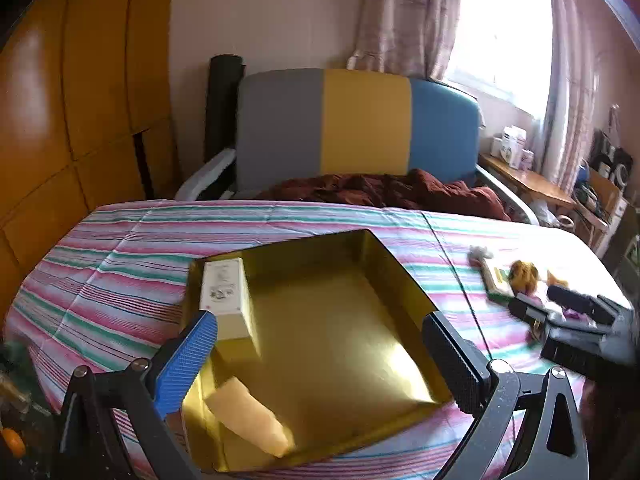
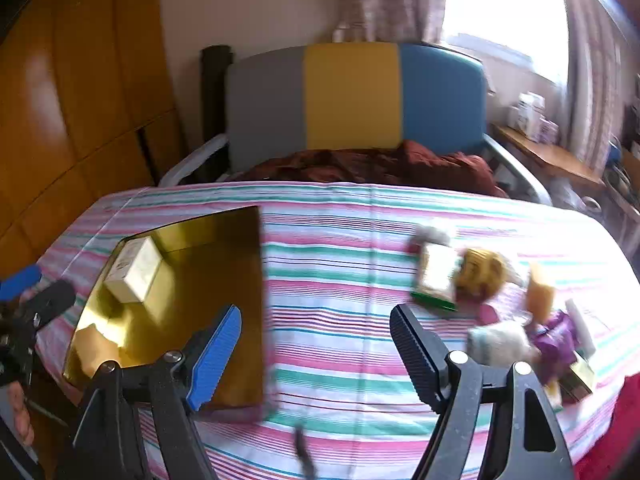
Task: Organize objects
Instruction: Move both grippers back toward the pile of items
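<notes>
One gold tray (image 1: pixel 320 320) is lying on the striped sheet (image 1: pixel 120 248) covering the bed, and one cream box (image 1: pixel 224 296) is standing inside it against the tray's left wall. The left gripper (image 1: pixel 320 360) is hovering over the near edge of the tray with its two fingers (image 1: pixel 188 360) spread as wide apart as they go, nothing between them but the tray floor below.

The right gripper (image 2: pixel 316 360) is hanging above bare sheet, just right of the tray (image 2: pixel 224 240) in its own view, its two fingers (image 2: pixel 216 356) standing apart and gripping nothing. The box (image 2: pixel 134 274) is showing there too, at the tray's far left.

The loose things are sitting in one cluster well to the right of the tray: one flat green-edged packet (image 2: pixel 436 276), one yellowish round packet (image 2: pixel 480 274), one purple wrapper (image 2: pixel 556 340), one whitish bundle (image 2: pixel 500 344) and one orange piece (image 2: pixel 540 296); blur is hiding whether more are lying among them. One headboard (image 1: pixel 360 120) in three colour bands is standing behind one dark red blanket (image 1: pixel 380 190).
</notes>
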`<state>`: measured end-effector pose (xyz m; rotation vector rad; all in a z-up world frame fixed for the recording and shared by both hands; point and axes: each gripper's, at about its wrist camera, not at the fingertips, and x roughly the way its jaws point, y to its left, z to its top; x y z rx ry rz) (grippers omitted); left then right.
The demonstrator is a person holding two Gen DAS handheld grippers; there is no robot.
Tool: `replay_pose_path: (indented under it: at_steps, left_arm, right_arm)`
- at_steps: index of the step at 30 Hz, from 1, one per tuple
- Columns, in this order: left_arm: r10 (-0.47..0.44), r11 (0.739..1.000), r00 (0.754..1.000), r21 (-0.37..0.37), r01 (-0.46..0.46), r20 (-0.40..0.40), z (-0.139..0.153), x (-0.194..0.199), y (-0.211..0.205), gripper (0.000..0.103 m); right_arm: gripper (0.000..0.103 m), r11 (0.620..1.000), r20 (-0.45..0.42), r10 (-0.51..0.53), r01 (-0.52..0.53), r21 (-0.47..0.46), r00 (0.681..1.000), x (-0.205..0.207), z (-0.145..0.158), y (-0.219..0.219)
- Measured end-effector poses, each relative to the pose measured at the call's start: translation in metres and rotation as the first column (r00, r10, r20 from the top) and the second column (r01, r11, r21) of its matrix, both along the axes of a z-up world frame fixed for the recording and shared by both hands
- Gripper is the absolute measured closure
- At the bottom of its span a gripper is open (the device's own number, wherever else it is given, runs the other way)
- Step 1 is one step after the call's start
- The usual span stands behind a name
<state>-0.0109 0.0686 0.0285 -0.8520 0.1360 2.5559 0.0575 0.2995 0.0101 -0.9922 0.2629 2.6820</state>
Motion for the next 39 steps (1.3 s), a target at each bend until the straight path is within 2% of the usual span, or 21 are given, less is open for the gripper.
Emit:
replay_pose_path:
  at_steps: [5, 9, 12, 16, 23, 28, 31, 32, 36, 39]
  left_arm:
    - [-0.078, 0.997, 0.997, -0.015, 0.078, -0.005, 0.000, 0.022, 0.013, 0.000]
    - [-0.149, 0.989, 0.989, -0.020, 0.149, -0.007, -0.001, 0.036, 0.025, 0.000]
    - [-0.200, 0.980, 0.980, -0.019, 0.200, 0.004, -0.004, 0.043, 0.034, 0.000]
    - [-0.271, 0.962, 0.962, -0.018, 0.271, 0.023, -0.009, 0.052, 0.046, 0.000]
    - [-0.383, 0.922, 0.923, -0.043, 0.384, 0.034, -0.014, 0.062, 0.073, 0.000]
    - [-0.461, 0.884, 0.884, -0.048, 0.465, 0.081, -0.020, 0.060, 0.114, 0.000]
    - [-0.502, 0.859, 0.857, -0.051, 0.509, 0.115, -0.026, 0.061, 0.142, 0.000]
    - [-0.514, 0.851, 0.849, -0.055, 0.523, 0.122, -0.028, 0.062, 0.150, 0.000]
    - [-0.545, 0.823, 0.823, -0.090, 0.562, 0.158, -0.044, 0.059, 0.185, 0.000]
    - [-0.564, 0.802, 0.802, -0.099, 0.589, 0.198, -0.057, 0.056, 0.211, 0.001]
  right_arm:
    - [0.025, 0.993, 0.000, -0.103, 0.103, -0.063, 0.995, 0.026, 0.004, 0.040]
    - [0.025, 0.974, -0.005, -0.212, 0.211, -0.080, 0.977, 0.054, 0.011, 0.077]
    - [0.025, 0.949, -0.014, -0.304, 0.302, -0.086, 0.952, 0.076, 0.018, 0.108]
    - [0.025, 0.896, -0.020, -0.430, 0.423, -0.136, 0.903, 0.107, 0.026, 0.150]
    - [0.025, 0.812, 0.006, -0.548, 0.534, -0.235, 0.836, 0.134, 0.014, 0.200]
    - [0.025, 0.767, 0.023, -0.589, 0.568, -0.298, 0.808, 0.144, -0.005, 0.224]
    - [0.025, 0.744, 0.034, -0.597, 0.569, -0.352, 0.802, 0.147, -0.018, 0.236]
    - [0.025, 0.732, 0.034, -0.590, 0.553, -0.397, 0.807, 0.149, -0.023, 0.240]
    - [0.025, 0.722, -0.008, -0.590, 0.524, -0.452, 0.807, 0.155, -0.025, 0.246]
    - [0.025, 0.720, -0.019, -0.568, 0.486, -0.495, 0.823, 0.153, -0.030, 0.248]
